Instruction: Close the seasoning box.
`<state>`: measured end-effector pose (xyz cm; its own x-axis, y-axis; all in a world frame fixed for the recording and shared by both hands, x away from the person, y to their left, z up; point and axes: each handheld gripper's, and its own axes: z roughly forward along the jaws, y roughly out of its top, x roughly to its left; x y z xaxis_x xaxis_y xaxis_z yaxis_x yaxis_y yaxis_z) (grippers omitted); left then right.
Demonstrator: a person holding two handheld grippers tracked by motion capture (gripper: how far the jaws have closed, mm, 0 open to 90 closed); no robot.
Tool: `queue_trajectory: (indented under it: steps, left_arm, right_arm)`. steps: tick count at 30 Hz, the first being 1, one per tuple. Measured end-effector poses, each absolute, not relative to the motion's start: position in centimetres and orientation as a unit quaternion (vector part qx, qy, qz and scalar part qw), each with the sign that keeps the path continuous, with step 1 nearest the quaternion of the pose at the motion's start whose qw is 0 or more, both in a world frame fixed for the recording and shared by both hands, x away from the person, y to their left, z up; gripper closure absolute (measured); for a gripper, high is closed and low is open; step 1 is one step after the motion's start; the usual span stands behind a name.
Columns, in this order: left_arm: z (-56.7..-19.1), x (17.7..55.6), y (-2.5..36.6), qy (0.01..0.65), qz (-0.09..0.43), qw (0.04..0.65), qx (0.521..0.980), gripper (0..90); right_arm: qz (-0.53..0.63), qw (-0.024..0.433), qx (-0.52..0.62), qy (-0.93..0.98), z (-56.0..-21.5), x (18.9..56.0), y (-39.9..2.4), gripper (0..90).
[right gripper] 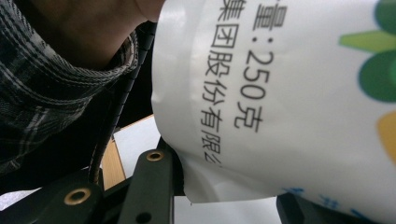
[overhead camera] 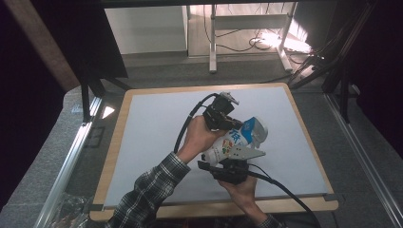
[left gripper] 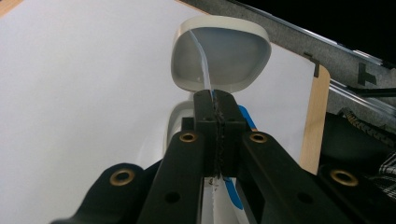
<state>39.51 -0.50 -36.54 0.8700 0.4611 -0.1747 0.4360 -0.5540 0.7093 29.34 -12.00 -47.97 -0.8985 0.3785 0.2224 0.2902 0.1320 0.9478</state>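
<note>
White plastic, printed in blue and green, makes up the pouch that both grippers carry over the pale mat, a little toward four o'clock from the mat's middle. The work in hand looks like pulling the pouch open at its seam, or holding it steady for that.

To do it well, I would keep the lower grip fixed as the anchor and let the upper one pull slowly away toward eleven o'clock, along the seam rather than across it, so the thin film peels instead of tearing. The pouch should stay tilted with its mouth up, since its contents could spill if the seal gives suddenly.

The left gripper, at the pouch's upper edge, has its jaws pressed fully together on a thin strip of the film; in the left gripper view the edge runs straight up out of the pinch toward the pouch's grey rounded end.

The right gripper, at six o'clock of the pouch, stands partly open, with the pouch's body between the jaws, apparently clamped. A plaid sleeve lies close behind.
</note>
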Motion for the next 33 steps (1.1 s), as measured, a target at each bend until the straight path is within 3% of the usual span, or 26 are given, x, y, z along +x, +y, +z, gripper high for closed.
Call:
queue_trajectory:
  steps: [33]
  left_arm:
    - [-36.4, 39.79, -0.53, 0.253, 0.016, 0.386, 0.887, 89.4]
  right_arm:
    - [0.624, 0.033, 0.224, 0.748, -47.79, 29.34, -11.92, 66.7]
